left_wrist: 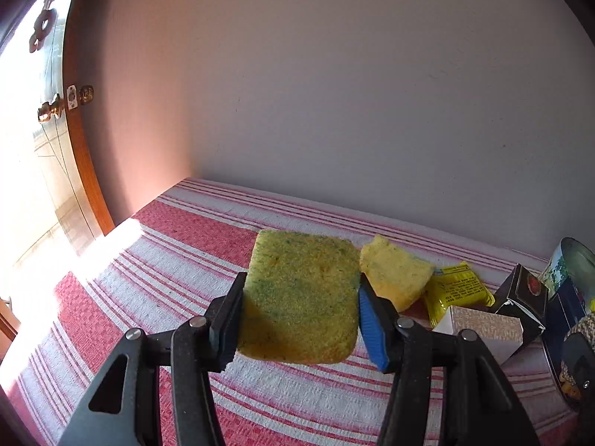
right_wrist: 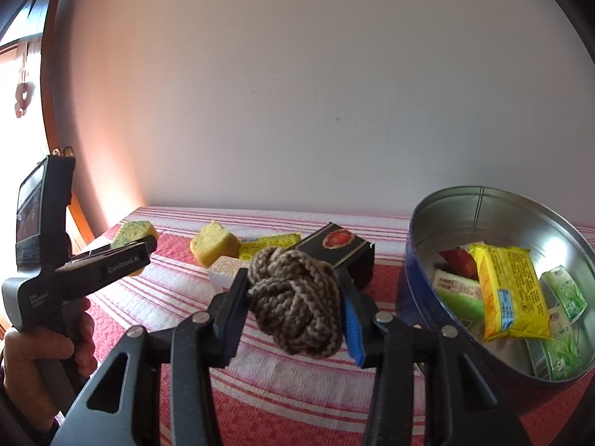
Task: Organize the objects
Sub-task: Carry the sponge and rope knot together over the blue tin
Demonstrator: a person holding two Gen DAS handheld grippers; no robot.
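The left hand-held gripper (left_wrist: pixel 301 297) pinches a green-topped sponge (left_wrist: pixel 301 297) above the striped surface (left_wrist: pixel 148 297); the right hand-held gripper (right_wrist: pixel 293 297) clamps a knotted cord ball (right_wrist: pixel 293 297). Carry each level and right to the open tin (right_wrist: pixel 446 200), releasing only once over the packets inside.

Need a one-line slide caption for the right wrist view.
Right hand-held gripper shut on a brown braided cord knot, beside a round blue metal tin holding packets.

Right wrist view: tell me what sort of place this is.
Probably a room in a home. A table under a red-and-white striped cloth stands against a plain wall, beside a wooden door with a brass knob. On it sit household odds: a round tin of packets, sponges, small boxes.
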